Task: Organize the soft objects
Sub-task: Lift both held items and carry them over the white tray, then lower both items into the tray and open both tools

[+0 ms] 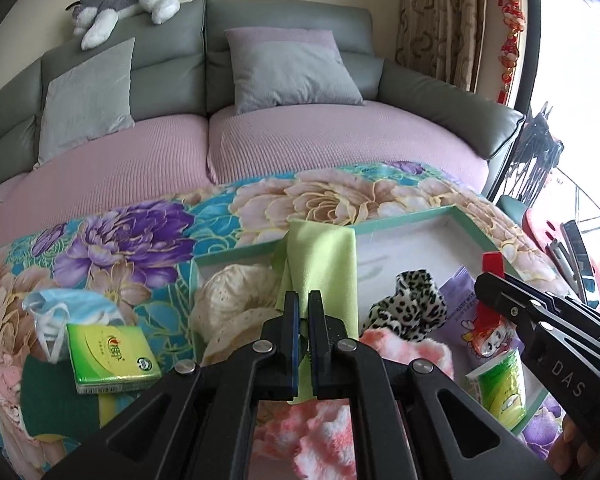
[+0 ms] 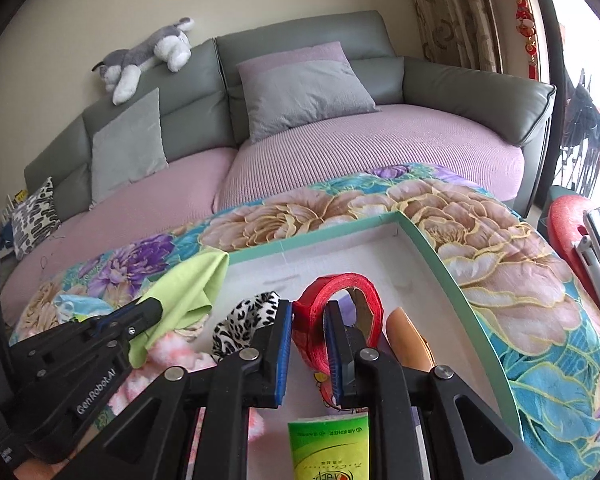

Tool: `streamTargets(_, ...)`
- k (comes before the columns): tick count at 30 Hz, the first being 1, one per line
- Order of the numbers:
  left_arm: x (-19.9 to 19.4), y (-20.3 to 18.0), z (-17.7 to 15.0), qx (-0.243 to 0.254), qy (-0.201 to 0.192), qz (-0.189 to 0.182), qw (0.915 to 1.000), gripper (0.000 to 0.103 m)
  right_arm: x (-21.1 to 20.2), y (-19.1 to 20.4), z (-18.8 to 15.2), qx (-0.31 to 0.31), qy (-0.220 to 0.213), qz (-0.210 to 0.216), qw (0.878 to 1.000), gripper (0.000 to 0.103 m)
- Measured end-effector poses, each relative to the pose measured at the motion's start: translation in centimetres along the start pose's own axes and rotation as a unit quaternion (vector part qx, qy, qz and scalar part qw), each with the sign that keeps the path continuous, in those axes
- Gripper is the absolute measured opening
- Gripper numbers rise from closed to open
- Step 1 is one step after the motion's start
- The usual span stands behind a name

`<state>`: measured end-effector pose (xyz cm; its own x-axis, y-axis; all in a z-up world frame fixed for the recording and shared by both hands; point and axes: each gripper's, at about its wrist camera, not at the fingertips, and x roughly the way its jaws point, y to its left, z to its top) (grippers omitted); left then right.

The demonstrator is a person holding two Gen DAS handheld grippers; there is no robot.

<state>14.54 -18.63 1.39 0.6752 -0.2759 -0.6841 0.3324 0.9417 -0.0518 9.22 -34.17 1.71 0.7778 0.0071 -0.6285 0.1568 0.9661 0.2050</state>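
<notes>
The left claw (image 1: 304,336) pinches a green cloth (image 1: 324,256), which hangs limp over the far rim of the tray (image 1: 404,222) on the floral blanket (image 1: 112,248). The right claw (image 2: 309,344) is clamped on a red ribbon roll (image 2: 340,300) above the tray. The cloth looks light and floppy; it will likely sag and drag, so a hold near a folded edge seems best. The roll appears light with a stiff card core, so gripping across its band should hold. A leopard scrunchie (image 1: 410,304) and pink fluffy piece (image 1: 404,348) lie in the tray.
</notes>
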Motion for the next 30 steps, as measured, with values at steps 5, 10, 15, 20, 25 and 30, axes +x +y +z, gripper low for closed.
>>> streamTargets(5, 0.8, 0.5, -0.6, -0.005, 0.041, 0.013, 0.9991, 0.004, 0.2, 0.1, -0.3, -0.008, 0.008, -0.006, 1.0, 0.019)
streamTargets(10, 0.1, 1.1, -1.4, -0.03, 0.057, 0.01, 0.9979, 0.008, 0.1, 0.3, -0.4, -0.013, 0.014, -0.015, 1.0, 0.035)
streamTargets(15, -1.8, 1.6, -2.0, -0.038, 0.061, 0.028, 0.997, 0.036, -0.3, 1.0, -0.5, -0.03, 0.015, -0.026, 0.999, 0.052)
streamTargets(20, -3.7, 3.2, -2.1, -0.058, 0.044, 0.063, 0.9953, 0.08, -1.0, 1.6, -0.5, -0.048, 0.017, -0.044, 0.998, 0.089)
streamTargets(25, -4.5, 4.9, -2.4, -0.071, 0.041, 0.107, 0.9909, 0.098, -1.0, 1.6, -0.7, -0.049, 0.03, -0.061, 0.996, 0.103)
streamTargets(30, -5.2, 7.2, -3.0, -0.09, 0.038, 0.157, 0.9827, 0.099, -1.1, 1.6, -0.8, -0.047, 0.033, -0.073, 0.996, 0.103)
